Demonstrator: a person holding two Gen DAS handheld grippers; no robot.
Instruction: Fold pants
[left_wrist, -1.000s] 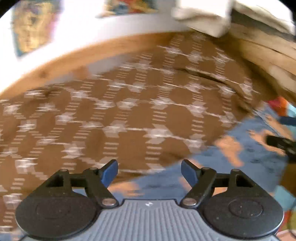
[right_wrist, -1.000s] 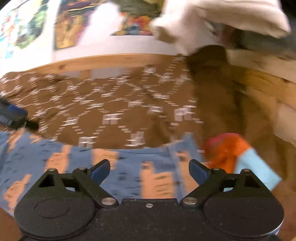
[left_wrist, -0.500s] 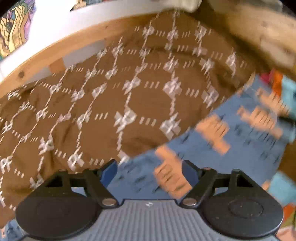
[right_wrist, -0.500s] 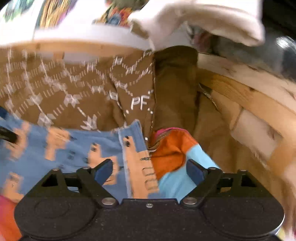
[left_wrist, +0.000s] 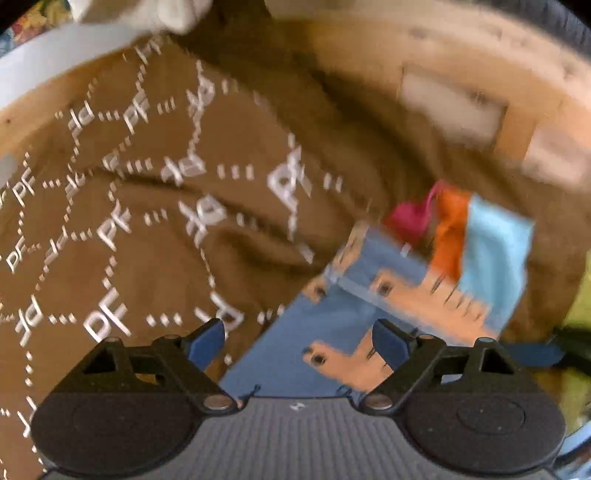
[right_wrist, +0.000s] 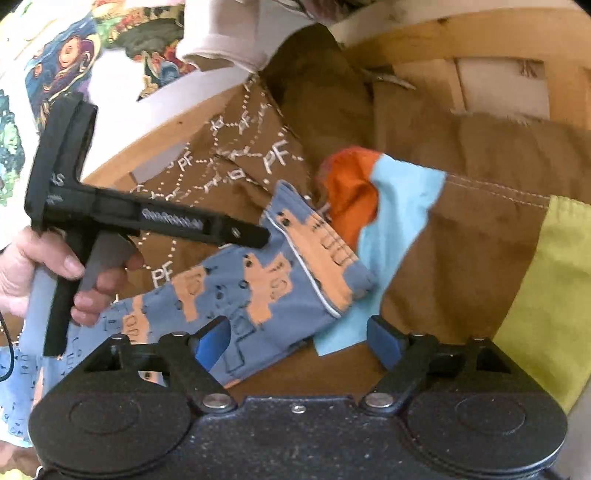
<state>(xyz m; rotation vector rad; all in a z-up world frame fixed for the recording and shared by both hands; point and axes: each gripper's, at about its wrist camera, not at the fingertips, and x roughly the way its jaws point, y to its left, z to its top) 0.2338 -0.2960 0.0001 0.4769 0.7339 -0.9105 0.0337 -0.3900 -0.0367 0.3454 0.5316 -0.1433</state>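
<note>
The pants (right_wrist: 258, 284) are blue with orange animal shapes and lie on a brown patterned blanket (left_wrist: 147, 206). Their waistband end (left_wrist: 388, 291) points toward an orange and light blue cloth (right_wrist: 391, 199). My left gripper (left_wrist: 297, 341) is open, its fingers just above the pants. In the right wrist view the left gripper (right_wrist: 258, 236) shows from the side over the pants, held by a hand. My right gripper (right_wrist: 297, 338) is open, low over the pants' near edge and the light blue cloth.
A wooden bed frame (right_wrist: 480, 48) curves behind the blanket. A white cloth (right_wrist: 221, 37) hangs at the top. A yellow-green fabric (right_wrist: 554, 295) lies at the right. The orange and light blue cloth also shows in the left wrist view (left_wrist: 487, 240).
Both grippers have swung right toward the waistband end of the pants. The orange and light blue cloth has come into view. Both stay open.
</note>
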